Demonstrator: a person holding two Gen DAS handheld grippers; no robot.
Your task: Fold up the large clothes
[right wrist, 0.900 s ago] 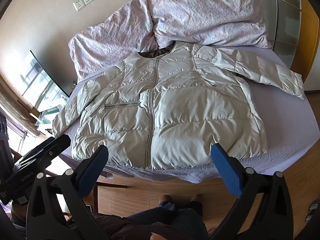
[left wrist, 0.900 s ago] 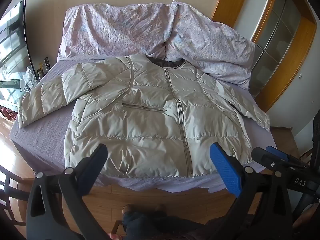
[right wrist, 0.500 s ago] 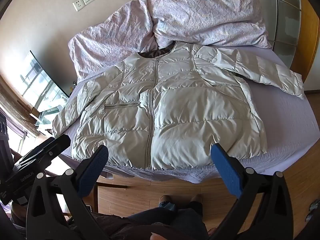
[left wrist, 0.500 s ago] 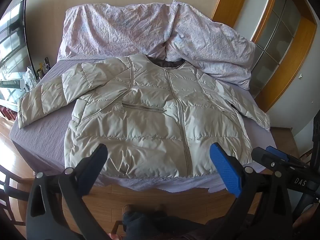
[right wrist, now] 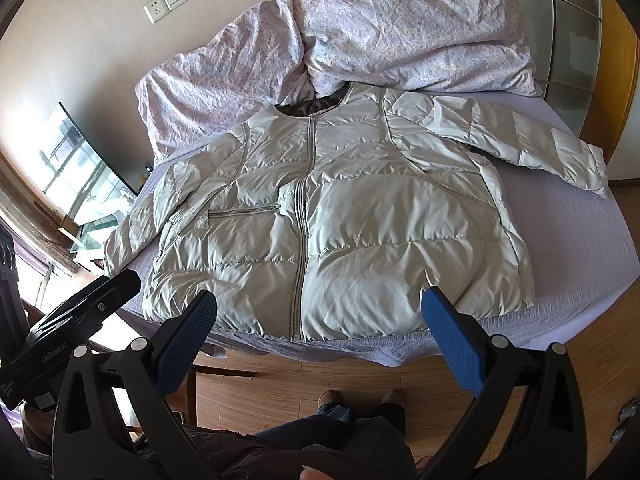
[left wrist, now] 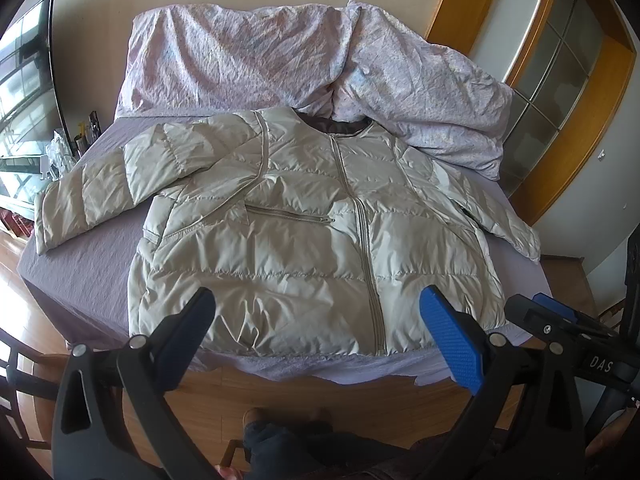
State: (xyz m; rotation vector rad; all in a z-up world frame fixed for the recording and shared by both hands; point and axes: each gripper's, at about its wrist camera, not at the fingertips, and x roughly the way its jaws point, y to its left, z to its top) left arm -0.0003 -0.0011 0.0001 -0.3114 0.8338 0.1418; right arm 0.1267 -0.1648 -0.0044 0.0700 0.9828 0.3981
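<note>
A pale beige quilted puffer jacket (left wrist: 304,240) (right wrist: 352,224) lies flat, front up and zipped, on a bed covered with a lilac sheet (left wrist: 80,280) (right wrist: 592,280). Both sleeves are spread out to the sides. Its hem runs along the near edge of the bed. My left gripper (left wrist: 316,320) hovers open above and in front of the hem, nothing between its blue-padded fingers. My right gripper (right wrist: 318,320) is likewise open and held off the jacket. The right gripper's body shows at the right edge of the left wrist view, the left one's at the left edge of the right wrist view.
A crumpled lilac floral duvet (left wrist: 312,56) (right wrist: 384,36) is heaped at the head of the bed, touching the jacket's collar. A person's legs and shoes (right wrist: 356,408) stand on the wooden floor at the foot. A mirror (left wrist: 24,80) leans left; wood-framed glass doors (left wrist: 560,64) stand right.
</note>
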